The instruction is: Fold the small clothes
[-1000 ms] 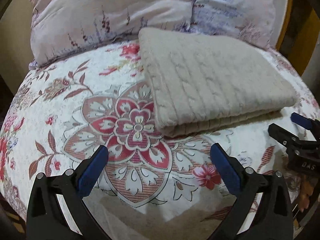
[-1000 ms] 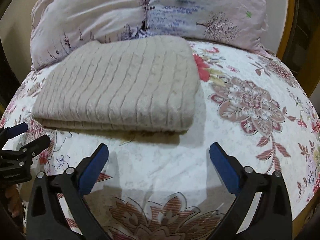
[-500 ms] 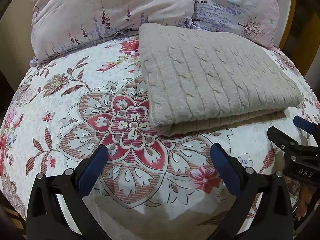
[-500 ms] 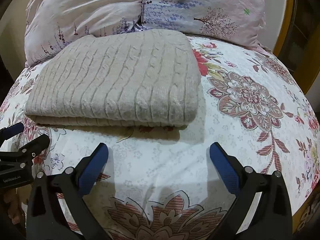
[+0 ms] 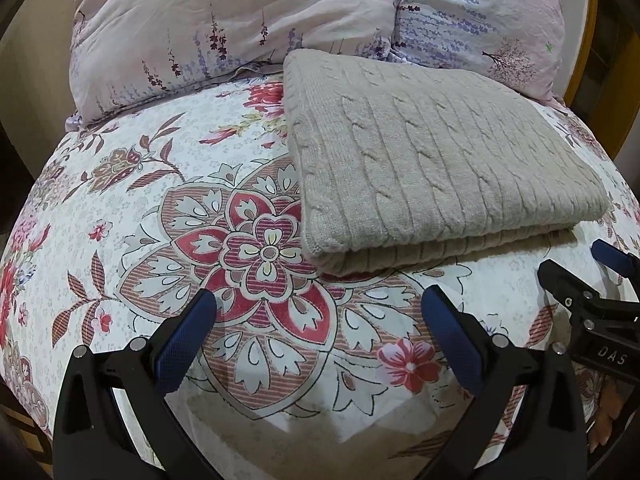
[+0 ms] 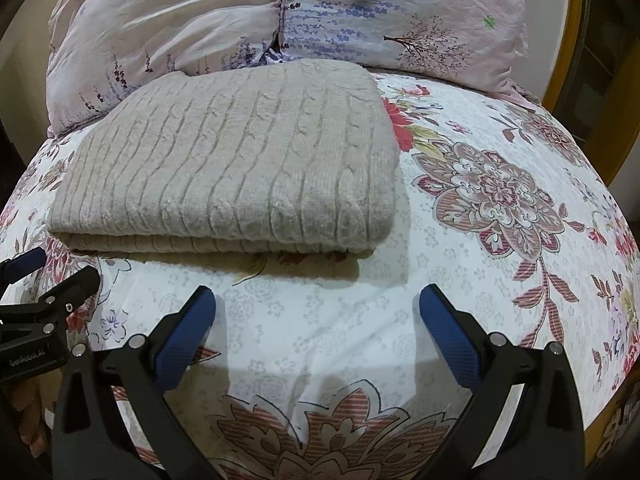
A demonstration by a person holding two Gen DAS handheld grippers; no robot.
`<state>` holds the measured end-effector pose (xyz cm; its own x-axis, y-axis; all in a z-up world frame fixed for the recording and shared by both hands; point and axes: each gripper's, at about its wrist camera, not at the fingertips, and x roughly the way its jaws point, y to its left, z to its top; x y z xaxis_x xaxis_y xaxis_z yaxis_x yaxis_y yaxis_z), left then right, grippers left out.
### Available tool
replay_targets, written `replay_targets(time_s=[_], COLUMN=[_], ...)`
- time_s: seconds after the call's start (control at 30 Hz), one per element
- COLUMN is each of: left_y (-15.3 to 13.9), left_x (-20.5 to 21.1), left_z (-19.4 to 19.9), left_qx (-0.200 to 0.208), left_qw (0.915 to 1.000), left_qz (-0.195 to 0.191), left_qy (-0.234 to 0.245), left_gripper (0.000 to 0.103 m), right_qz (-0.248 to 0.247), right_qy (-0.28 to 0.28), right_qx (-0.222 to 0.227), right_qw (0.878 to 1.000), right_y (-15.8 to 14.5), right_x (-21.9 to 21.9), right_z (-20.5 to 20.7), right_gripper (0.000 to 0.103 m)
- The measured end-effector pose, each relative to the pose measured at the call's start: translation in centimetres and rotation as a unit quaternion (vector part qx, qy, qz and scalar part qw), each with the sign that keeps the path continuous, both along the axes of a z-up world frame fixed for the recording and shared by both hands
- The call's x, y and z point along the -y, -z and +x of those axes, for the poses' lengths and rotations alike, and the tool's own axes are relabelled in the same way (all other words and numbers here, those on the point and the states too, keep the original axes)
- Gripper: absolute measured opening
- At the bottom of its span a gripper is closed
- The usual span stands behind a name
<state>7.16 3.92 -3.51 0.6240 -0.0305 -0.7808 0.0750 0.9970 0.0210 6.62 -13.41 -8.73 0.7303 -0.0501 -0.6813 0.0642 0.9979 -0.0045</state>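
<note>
Your left tool (image 5: 316,320) and right tool (image 6: 316,320) both gape wide, empty, just short of the folded sweater (image 6: 228,160) on the bed (image 6: 460,280). Pinch only its top layer and, I judge, the fold will peel apart.

The sweater (image 5: 436,168) is showing soft, matt cable-knit wool; the bedspread (image 5: 120,208) is looking smooth printed cloth; the 2 pillows (image 6: 168,32) are looking crinkled.
</note>
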Motion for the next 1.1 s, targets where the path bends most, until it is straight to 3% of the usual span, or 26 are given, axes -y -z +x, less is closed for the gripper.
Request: replay_targets(time_s=[1.1], left_y=[0.08], left_x=[-0.18], left_z=[0.05], left_qx=[-0.008], left_qw=[1.0], left_qz=[-0.001], left_qy=[0.0], left_gripper=[0.102], right_qz=[0.001], right_qy=[0.006], right_qx=[0.001], right_qw=[1.0], right_y=[0.03], right_x=[-0.06], right_z=[-0.16], right_gripper=[0.101])
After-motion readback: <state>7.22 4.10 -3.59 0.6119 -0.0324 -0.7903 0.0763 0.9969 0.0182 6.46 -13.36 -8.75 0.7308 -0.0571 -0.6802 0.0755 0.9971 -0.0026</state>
